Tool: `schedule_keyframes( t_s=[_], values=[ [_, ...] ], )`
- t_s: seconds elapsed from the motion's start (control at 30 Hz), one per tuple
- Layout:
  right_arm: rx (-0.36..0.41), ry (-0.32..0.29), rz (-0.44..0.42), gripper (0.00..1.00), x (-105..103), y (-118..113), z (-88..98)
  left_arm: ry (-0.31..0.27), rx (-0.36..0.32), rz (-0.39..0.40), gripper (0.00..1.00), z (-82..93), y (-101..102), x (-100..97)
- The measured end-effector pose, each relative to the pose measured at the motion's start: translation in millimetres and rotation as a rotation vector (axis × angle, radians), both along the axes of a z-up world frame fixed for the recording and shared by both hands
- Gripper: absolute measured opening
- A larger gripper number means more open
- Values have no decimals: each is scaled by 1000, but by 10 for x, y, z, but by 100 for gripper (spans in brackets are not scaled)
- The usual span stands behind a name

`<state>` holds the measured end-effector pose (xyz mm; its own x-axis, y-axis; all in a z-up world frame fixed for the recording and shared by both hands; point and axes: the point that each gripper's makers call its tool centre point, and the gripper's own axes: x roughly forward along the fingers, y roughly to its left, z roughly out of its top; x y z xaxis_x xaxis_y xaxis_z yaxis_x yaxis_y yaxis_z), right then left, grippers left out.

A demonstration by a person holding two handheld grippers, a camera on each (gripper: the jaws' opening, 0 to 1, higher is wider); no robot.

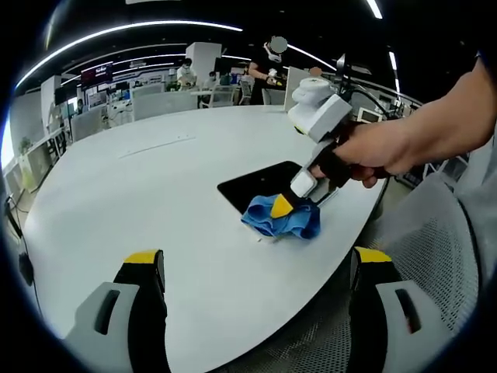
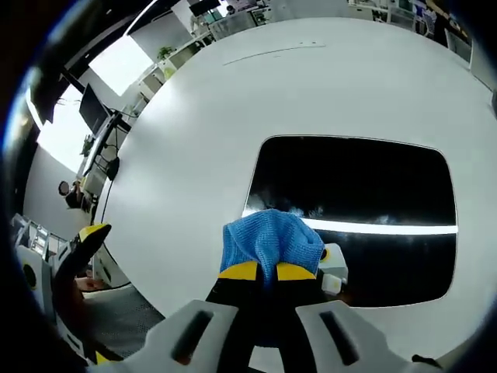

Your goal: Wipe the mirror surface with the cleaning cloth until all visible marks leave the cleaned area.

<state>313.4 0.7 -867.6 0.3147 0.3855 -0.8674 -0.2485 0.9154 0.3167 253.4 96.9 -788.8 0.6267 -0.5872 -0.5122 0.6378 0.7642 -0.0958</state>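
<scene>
A dark rectangular mirror lies flat on the white table, reflecting a bright ceiling light strip. My right gripper is shut on the blue cleaning cloth, which rests on the mirror's near left edge. In the left gripper view the same mirror and blue cloth sit at the table's right side, with the right gripper held by a hand pressing down on the cloth. My left gripper hovers open over the table's near edge, holding nothing.
A grey mesh chair stands right of the table. Desks, monitors and people fill the room behind the table's far edge. The left gripper's yellow tip shows at the table's edge in the right gripper view.
</scene>
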Motion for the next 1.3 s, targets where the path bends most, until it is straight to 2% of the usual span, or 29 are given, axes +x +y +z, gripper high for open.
schedule_keyframes(
  t_s=[0.7,1.07,1.3],
  values=[
    [4,11,6,0,-6,-2,-1,4,-22,9,99,17,-9,7],
    [18,19,0,0,-1,-9,-6,10,-12,6,99,4,-11,3],
    [24,21,-3,0,82,-4,-6,13,-8,8,99,-8,-5,4]
  ],
)
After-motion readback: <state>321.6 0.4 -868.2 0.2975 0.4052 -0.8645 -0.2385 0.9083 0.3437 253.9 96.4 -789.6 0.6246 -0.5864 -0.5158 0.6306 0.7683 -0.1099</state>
